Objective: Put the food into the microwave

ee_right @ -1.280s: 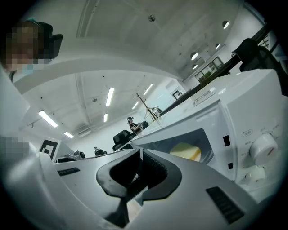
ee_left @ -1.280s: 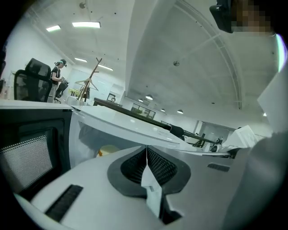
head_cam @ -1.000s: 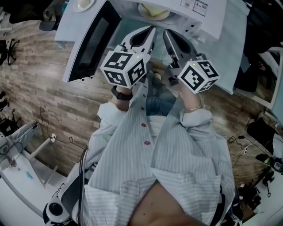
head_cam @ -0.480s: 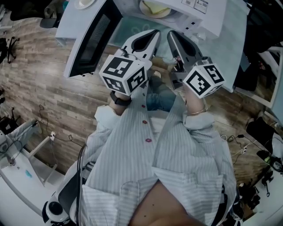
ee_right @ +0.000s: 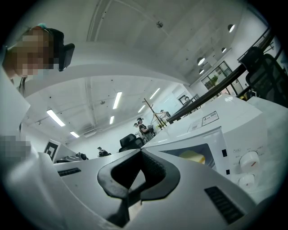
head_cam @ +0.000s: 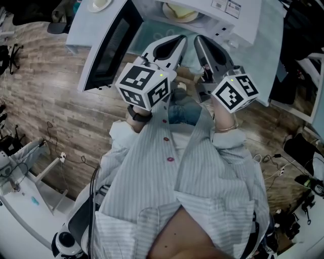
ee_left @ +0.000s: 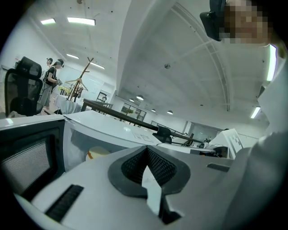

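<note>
Labels: two printed stickers (head_cam: 225, 6) sit on the top panel of the white microwave (head_cam: 243, 25), at the upper right of the head view. Their text is too small to read. The right gripper view shows one of these stickers (ee_right: 207, 119) with a warning-style symbol, also illegible. Each gripper carries a cube with black-and-white square markers. No brand name can be made out.

Microwave: the door (head_cam: 109, 45) stands open, swung toward the upper left of the head view. Two round knobs (ee_right: 249, 160) are on the control panel at the right edge of the right gripper view.

Food: the food (head_cam: 178, 11), a pale yellow item on a light plate, lies inside the cavity at the top centre of the head view.

Left gripper (head_cam: 178, 39): the jaws are pressed together at the tips with nothing between them. In its own view the food (ee_left: 96, 153) lies to the left of the closed tips, well apart from them.

Right gripper (head_cam: 198, 39): the jaws are likewise pressed together and empty. In its own view the food (ee_right: 193, 156) appears right of the tips, beyond them inside the cavity.
</note>
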Available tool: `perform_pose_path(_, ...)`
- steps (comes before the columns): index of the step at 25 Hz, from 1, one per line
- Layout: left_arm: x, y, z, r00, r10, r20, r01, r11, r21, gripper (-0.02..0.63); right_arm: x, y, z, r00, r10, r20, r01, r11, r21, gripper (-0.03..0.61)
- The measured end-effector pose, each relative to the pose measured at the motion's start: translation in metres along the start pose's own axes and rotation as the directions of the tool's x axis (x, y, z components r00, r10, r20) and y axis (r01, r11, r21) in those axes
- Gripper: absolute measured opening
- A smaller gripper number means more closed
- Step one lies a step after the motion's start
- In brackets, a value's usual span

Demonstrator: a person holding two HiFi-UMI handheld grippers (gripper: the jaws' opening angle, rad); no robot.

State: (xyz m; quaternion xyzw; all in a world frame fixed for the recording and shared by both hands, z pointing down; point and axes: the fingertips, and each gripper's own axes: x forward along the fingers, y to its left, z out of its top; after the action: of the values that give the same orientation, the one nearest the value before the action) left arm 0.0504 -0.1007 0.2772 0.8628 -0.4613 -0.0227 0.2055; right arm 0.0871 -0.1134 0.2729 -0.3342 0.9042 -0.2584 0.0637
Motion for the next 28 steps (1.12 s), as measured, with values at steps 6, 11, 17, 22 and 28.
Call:
perform_pose_path(6, 0.005, 0.005, 0.003, 1.0, -0.012, 0.009, 0.012, 1.0, -0.009, 0.009, 0.002, -0.005, 0.002, 1.0, -0.017, -0.001, 0.017, 1.0, -0.008, 0.032)
perform_pose_path(11, 0.008, 0.011, 0.004, 1.0, -0.019, 0.011, 0.019, 1.0, -0.011, 0.009, 0.009, -0.006, 0.002, 1.0, -0.017, -0.011, 0.017, 1.0, -0.018, 0.032)
perform_pose_path(17, 0.011, 0.017, 0.002, 1.0, -0.021, 0.005, 0.021, 1.0, -0.019, 0.008, 0.013, -0.008, -0.002, 1.0, -0.021, -0.009, 0.021, 1.0, -0.01, 0.032)
perform_pose_path(22, 0.023, 0.014, 0.001, 1.0, -0.031, -0.005, 0.031, 0.999, -0.028, 0.009, 0.012, -0.018, 0.002, 1.0, -0.017, -0.02, 0.017, 1.0, 0.0, 0.032)
perform_pose_path(28, 0.023, 0.019, 0.003, 1.0, -0.026, 0.008, 0.026, 0.999, -0.036, 0.009, 0.017, -0.017, 0.0, 0.999, -0.015, -0.031, 0.015, 1.0, 0.009, 0.032)
